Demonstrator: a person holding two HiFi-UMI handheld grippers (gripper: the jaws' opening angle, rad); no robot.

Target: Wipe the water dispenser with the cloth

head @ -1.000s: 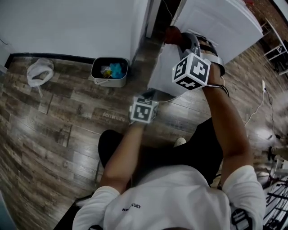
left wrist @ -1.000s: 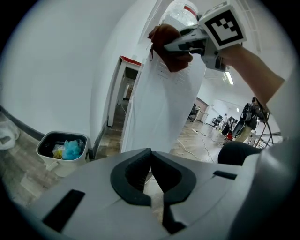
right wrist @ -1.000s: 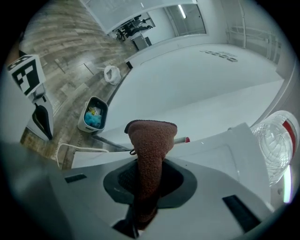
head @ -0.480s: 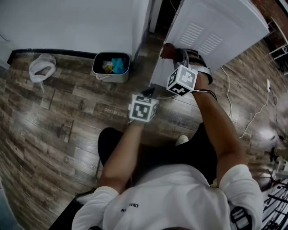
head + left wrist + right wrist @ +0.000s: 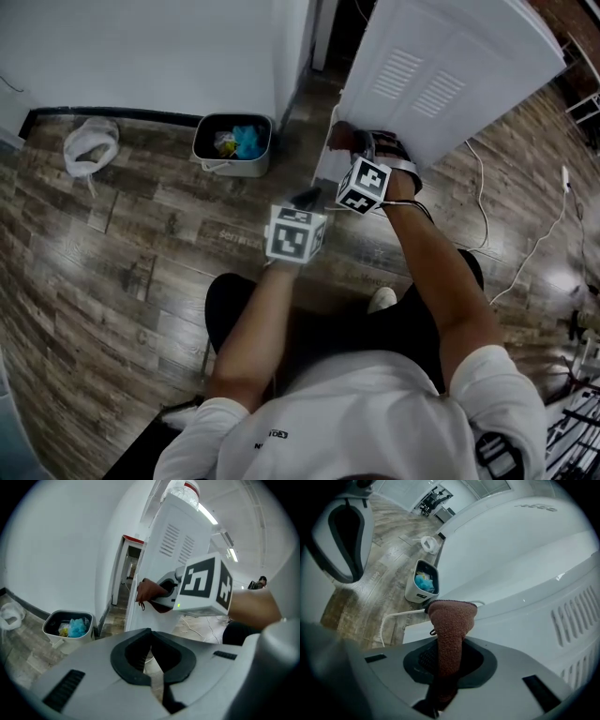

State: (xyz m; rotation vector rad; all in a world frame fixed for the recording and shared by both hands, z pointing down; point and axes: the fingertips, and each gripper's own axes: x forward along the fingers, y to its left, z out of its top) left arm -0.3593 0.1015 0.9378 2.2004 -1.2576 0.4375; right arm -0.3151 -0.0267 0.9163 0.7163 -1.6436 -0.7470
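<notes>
The brown cloth (image 5: pixel 451 620) is clamped in the closed right tongs (image 5: pixel 443 663). Its long axis runs straight out from them, and its end meets the water dispenser (image 5: pixel 525 588) low down. The left tongs (image 5: pixel 151 660) are closed on nothing.

So the water dispenser (image 5: pixel 441 80) is a tall white box filling the upper right of the head view. It stands upright on the wood floor, with two sets of slotted vents on the panel facing up at the camera. The left gripper view shows a clear bottle with a red band sitting on top of it. The cloth (image 5: pixel 451 618) is a reddish-brown knit rag, bunched into a thick roll. It's pinched in the right tongs (image 5: pixel 449 660) at bottom centre of that view, and its rounded end is pressed against the dispenser's left corner edge, low down. There's a little loop dangling off its left side.
</notes>
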